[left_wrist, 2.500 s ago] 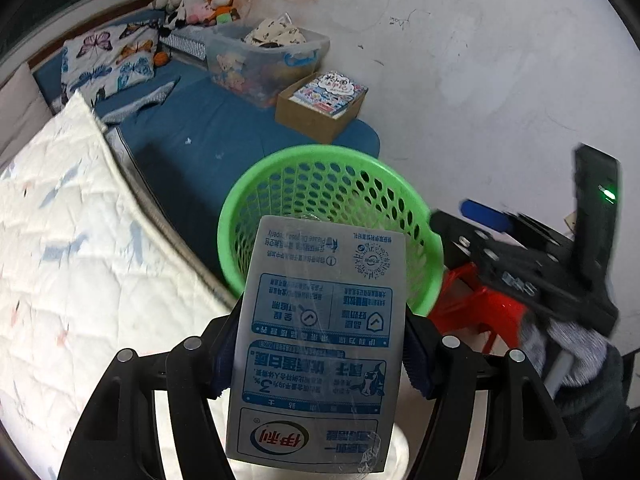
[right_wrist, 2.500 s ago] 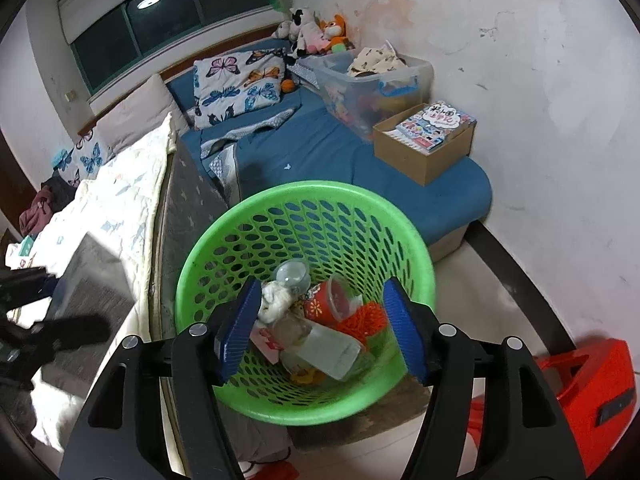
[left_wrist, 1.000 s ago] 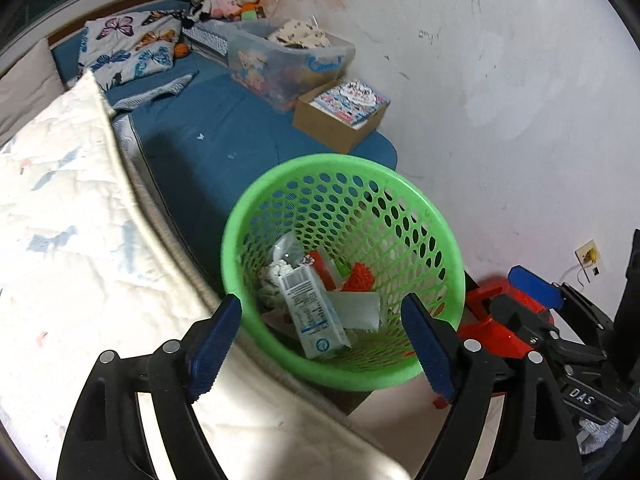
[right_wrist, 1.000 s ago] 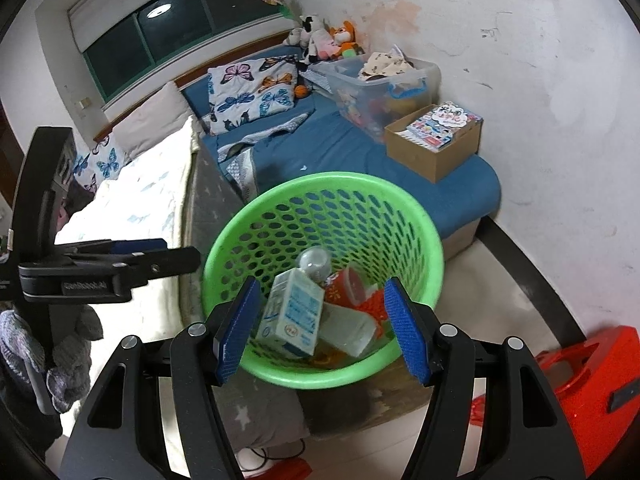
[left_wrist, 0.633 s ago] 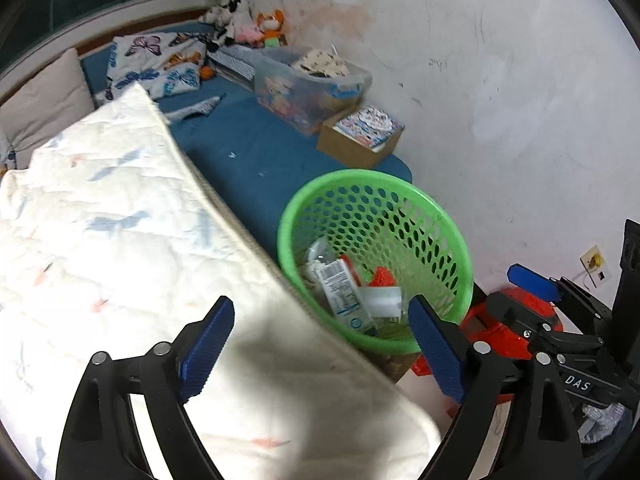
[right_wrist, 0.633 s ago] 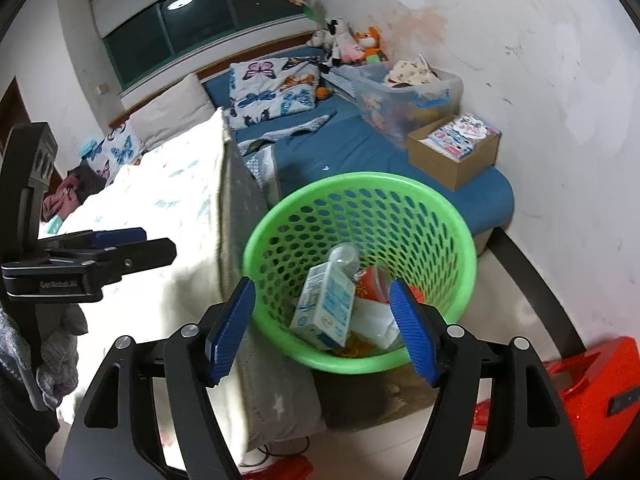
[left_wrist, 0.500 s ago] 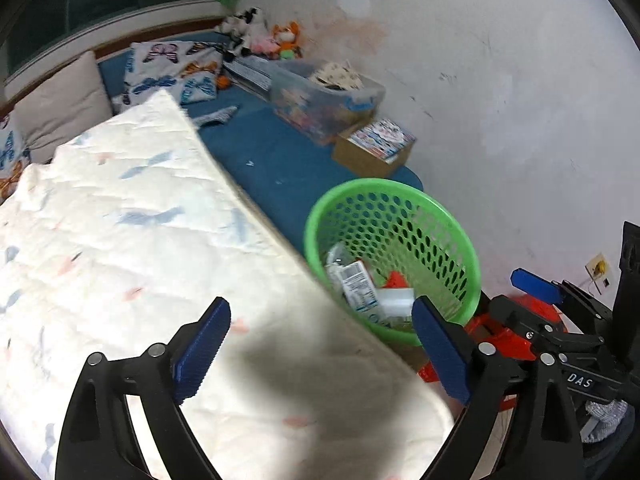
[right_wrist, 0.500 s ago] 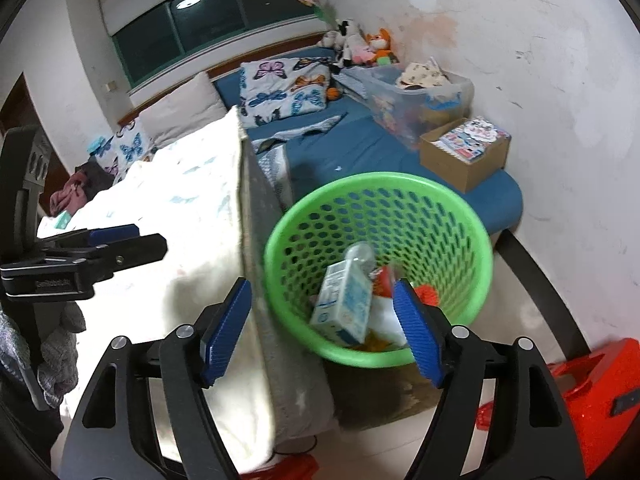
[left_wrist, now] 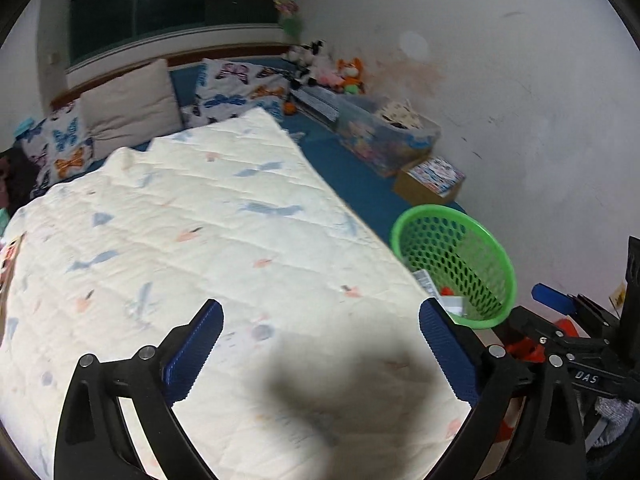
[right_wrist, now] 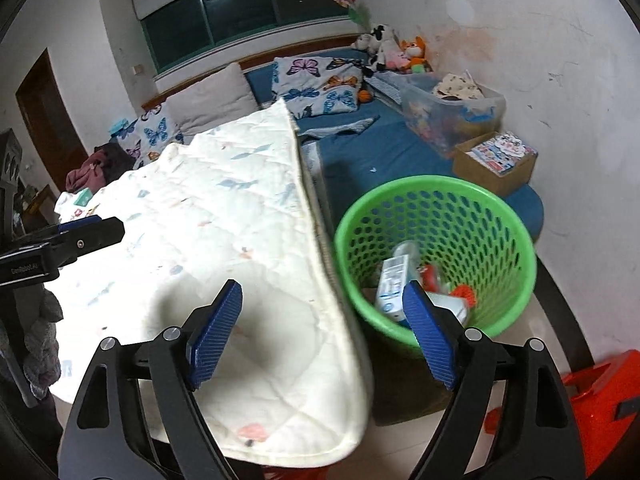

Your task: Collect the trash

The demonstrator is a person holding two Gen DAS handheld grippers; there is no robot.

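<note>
Left gripper (left_wrist: pixel 320 340) opening wide, gripping nothing, hovering over the near quilt (left_wrist: pixel 208 240); right gripper (right_wrist: pixel 322 316) also opening, empty; milk carton (right_wrist: pixel 394 284) lying inside the green basket (right_wrist: pixel 500 216), right of the quilt.

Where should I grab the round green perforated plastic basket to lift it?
Grip the green perforated basket by its rolled top rim, coming from above at the near edge. The rim is open and upright; its left side sits close against the white quilted blanket, so avoid that side.
</note>
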